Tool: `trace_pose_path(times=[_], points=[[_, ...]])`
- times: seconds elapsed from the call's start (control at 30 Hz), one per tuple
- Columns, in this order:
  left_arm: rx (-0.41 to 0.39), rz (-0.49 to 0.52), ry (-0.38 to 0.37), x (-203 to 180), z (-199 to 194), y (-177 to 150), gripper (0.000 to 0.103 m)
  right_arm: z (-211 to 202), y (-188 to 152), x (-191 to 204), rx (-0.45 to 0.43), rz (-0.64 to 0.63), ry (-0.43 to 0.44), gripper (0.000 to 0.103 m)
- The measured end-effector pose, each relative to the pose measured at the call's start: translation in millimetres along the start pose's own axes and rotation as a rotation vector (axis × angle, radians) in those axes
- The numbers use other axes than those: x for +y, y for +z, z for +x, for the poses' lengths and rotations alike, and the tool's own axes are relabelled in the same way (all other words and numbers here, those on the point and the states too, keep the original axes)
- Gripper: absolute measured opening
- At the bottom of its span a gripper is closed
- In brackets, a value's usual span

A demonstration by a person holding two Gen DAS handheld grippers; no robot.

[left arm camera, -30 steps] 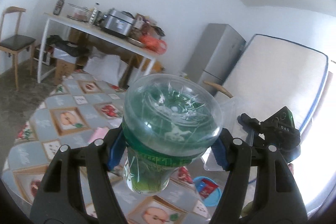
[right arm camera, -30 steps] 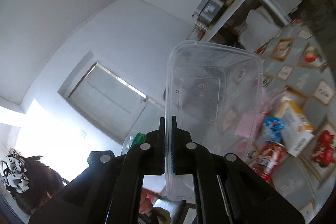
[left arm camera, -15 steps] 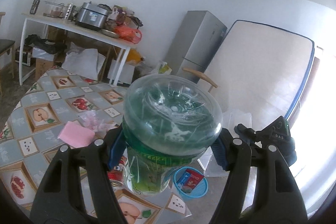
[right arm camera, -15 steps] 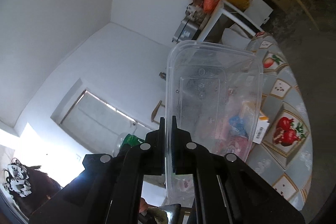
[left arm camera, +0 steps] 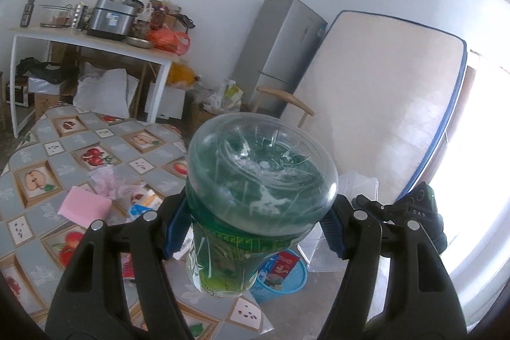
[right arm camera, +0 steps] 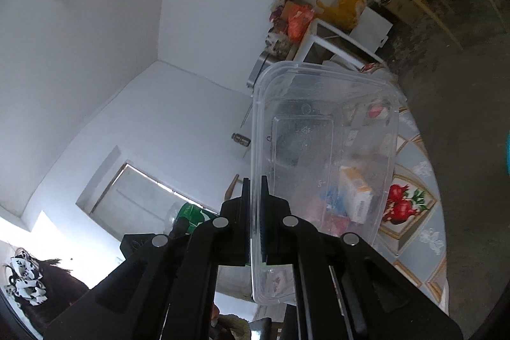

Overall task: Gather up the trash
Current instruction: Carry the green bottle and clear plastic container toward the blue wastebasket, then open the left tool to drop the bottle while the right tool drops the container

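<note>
Left claw (left arm camera: 255, 231) clamped around green plastic bottle (left arm camera: 255, 196); right claw (right arm camera: 255, 225) pinching rim of clear plastic container (right arm camera: 322, 161), above desk (left arm camera: 63, 155) strewn with litter.

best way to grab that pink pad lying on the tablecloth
Take the pink pad by its near corner, coming in low from the table's front edge. It lies flat and thin, so jaws need an overhanging or lifted edge. Both grippers are full now: left on the green bottle, right on the clear container.
</note>
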State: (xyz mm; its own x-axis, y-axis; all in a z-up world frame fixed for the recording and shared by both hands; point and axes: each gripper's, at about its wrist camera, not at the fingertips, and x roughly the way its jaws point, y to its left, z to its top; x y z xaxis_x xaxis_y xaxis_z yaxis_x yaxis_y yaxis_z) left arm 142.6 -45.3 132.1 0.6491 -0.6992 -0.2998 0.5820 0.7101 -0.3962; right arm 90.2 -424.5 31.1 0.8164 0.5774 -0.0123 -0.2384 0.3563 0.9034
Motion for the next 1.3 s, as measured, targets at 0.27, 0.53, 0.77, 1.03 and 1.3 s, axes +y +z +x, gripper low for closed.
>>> trace_pose_path(times=[0.27,0.53,0.77,1.03,1.3], points=[[0.106,0.027,-0.09,-27.4,53.7,-4.8,0.066,-51.8,6.8,-29.6,-0.108,0.033,-0.09,0.005],[0.297,0.059,-0.219,-67.3,139.4,-31.3,0.066,-112.6,0.9,-80.2,-0.221,0.122,-0.211,0.005],[0.486,0.095,-0.234,-105.0,240.3,-77.7,0.066,-133.1,2.4,-153.5,-0.243,0.234,-0.303,0.005],[0.602,0.114,-0.195,-137.7,346.9,-121.9,0.066,-128.1,43.3,-247.8,-0.255,0.3,-0.526,0.005],[0.665,0.034,-0.116,-134.4,433.7,-147.5,0.079,-104.3,63.8,-358.8,-0.239,0.389,-0.787,0.053]])
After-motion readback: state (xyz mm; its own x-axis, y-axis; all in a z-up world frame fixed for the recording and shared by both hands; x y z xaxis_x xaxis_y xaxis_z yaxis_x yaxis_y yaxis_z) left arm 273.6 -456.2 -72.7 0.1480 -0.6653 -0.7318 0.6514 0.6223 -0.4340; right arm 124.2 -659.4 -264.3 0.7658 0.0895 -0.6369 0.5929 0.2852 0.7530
